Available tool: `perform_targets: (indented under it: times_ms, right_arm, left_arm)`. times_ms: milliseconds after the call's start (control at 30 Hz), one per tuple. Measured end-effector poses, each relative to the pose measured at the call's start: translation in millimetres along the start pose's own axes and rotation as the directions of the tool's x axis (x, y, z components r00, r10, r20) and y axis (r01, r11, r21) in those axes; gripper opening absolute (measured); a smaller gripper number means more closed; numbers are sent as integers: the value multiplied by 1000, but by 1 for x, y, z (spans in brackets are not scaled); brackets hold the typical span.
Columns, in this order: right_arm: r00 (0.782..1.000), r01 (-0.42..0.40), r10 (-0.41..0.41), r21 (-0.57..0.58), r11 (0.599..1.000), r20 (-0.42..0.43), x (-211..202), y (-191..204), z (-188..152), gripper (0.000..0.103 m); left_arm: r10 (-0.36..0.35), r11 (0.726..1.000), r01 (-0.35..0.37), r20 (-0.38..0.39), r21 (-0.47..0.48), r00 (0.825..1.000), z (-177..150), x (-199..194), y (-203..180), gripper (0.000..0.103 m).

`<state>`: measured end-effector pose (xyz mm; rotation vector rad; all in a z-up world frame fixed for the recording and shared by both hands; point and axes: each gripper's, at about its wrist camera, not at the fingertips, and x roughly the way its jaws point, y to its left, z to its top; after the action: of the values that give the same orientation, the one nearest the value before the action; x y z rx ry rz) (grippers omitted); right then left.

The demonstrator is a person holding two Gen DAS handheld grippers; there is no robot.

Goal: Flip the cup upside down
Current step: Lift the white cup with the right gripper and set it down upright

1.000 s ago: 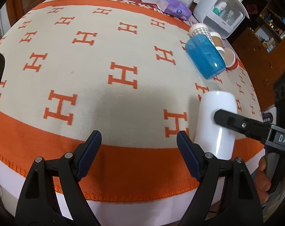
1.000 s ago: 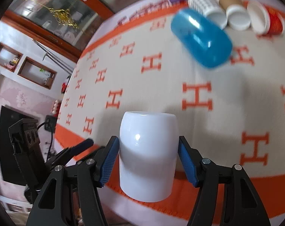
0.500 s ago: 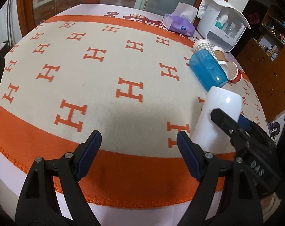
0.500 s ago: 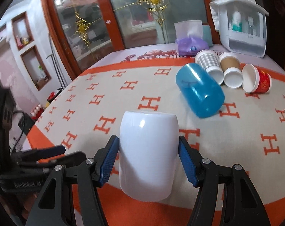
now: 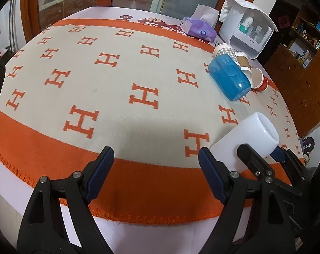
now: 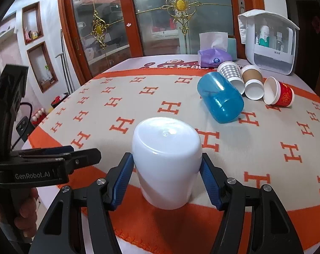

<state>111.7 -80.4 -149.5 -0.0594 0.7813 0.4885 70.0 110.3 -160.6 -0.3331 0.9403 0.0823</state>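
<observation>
A plain white cup (image 6: 167, 160) is held between the blue pads of my right gripper (image 6: 166, 180), closed base up and rim down on or just above the orange border of the cloth. In the left wrist view the same cup (image 5: 253, 137) leans at the right with the right gripper's fingers (image 5: 253, 160) around it. My left gripper (image 5: 153, 171) is open and empty over the cloth's near edge, to the cup's left. It also shows in the right wrist view (image 6: 79, 157).
A blue plastic cup (image 6: 220, 97) lies on its side further back. Behind it lie three paper cups: checked (image 6: 232, 74), brown (image 6: 252, 78), red (image 6: 279, 94). A purple tissue pack (image 6: 210, 58) and a white organiser box (image 6: 270, 42) stand at the far edge.
My right gripper has turned with the white cup, from tilted sideways to base up, and lowered it toward the cloth. My left gripper has stayed open and nearly still.
</observation>
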Motion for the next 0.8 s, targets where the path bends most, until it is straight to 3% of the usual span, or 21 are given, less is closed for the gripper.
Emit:
perform_targets:
  times_ms: [367, 800]
  right_arm:
    - [997, -30, 35, 77, 997, -67, 3, -2, -11, 72]
    - [995, -49, 62, 153, 987, -79, -41, -11, -12, 75]
  left_arm:
    - [8, 1000, -8, -20, 8, 1000, -6, -3, 0, 80]
    - [35, 997, -37, 30, 70, 999, -11, -30, -15, 80]
